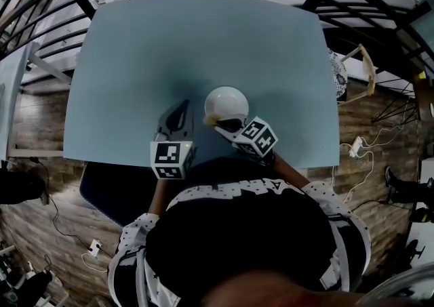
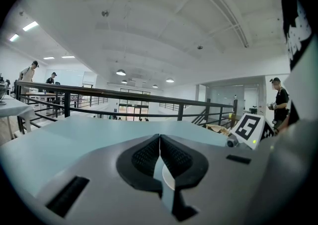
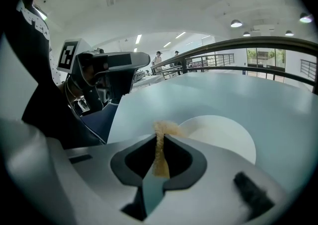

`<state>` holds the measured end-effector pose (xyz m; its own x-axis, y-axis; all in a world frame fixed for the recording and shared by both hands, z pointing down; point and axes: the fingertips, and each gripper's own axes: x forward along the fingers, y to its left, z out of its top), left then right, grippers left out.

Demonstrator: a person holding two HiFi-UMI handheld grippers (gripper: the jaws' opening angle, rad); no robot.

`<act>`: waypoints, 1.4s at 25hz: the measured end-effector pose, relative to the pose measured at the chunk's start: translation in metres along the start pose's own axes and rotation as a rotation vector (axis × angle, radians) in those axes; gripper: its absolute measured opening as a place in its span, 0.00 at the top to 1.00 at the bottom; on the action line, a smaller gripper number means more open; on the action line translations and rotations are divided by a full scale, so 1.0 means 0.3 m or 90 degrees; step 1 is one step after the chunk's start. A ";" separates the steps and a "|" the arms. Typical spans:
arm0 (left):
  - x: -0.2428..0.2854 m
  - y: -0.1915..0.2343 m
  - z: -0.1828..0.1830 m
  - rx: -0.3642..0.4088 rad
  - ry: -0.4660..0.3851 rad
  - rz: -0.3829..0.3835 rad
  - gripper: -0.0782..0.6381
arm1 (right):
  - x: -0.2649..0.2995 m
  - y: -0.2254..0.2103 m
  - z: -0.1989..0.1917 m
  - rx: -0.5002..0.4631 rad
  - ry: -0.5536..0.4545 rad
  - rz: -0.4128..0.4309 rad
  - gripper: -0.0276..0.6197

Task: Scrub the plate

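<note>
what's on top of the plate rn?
A tan scrub pad, pinched by the right gripper, at the near rim of the plate; the rest looks bare white. The spot under the pad is hidden.

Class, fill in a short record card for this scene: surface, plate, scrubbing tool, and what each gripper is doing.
surface: pale blue table
plate: white plate, round, flat on the table near its front edge
scrubbing tool: tan scrub pad, thin, standing on edge between the jaws
right gripper: jaws clamped on the scrub pad, with the pad's tip at the plate's near rim
left gripper: jaws together with nothing between them, to the left of the plate
contact between pad and plate: cannot tell
</note>
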<state>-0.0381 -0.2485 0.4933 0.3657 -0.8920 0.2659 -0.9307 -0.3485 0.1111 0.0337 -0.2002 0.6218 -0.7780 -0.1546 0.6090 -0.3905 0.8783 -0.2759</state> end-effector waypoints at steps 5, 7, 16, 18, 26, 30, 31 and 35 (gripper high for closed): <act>-0.003 -0.004 0.002 0.001 0.000 0.001 0.87 | -0.004 0.007 0.007 -0.001 -0.007 0.005 0.88; -0.004 -0.001 -0.002 0.001 0.002 0.003 0.87 | -0.010 -0.004 0.011 0.001 -0.014 -0.002 0.88; -0.010 0.010 0.000 0.002 0.000 0.006 0.87 | -0.077 -0.170 0.075 -0.004 -0.066 -0.125 0.88; -0.010 0.011 -0.003 0.001 0.000 0.006 0.87 | -0.091 -0.221 0.076 0.001 -0.071 -0.153 0.88; -0.003 0.017 -0.005 0.002 0.005 0.005 0.87 | -0.126 -0.360 0.077 0.011 -0.076 -0.221 0.88; 0.003 0.020 -0.004 0.003 0.005 0.004 0.87 | -0.123 -0.394 0.088 0.006 -0.077 -0.239 0.88; 0.004 0.018 -0.004 0.003 0.005 0.003 0.87 | -0.121 -0.399 0.084 0.007 -0.075 -0.240 0.88; 0.006 0.016 -0.014 0.000 0.011 0.003 0.87 | -0.108 -0.400 0.060 0.011 -0.064 -0.235 0.88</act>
<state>-0.0418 -0.2507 0.4983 0.3611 -0.8886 0.2828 -0.9325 -0.3442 0.1092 0.0967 -0.3086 0.6217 -0.6273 -0.5041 0.5936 -0.6614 0.7472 -0.0644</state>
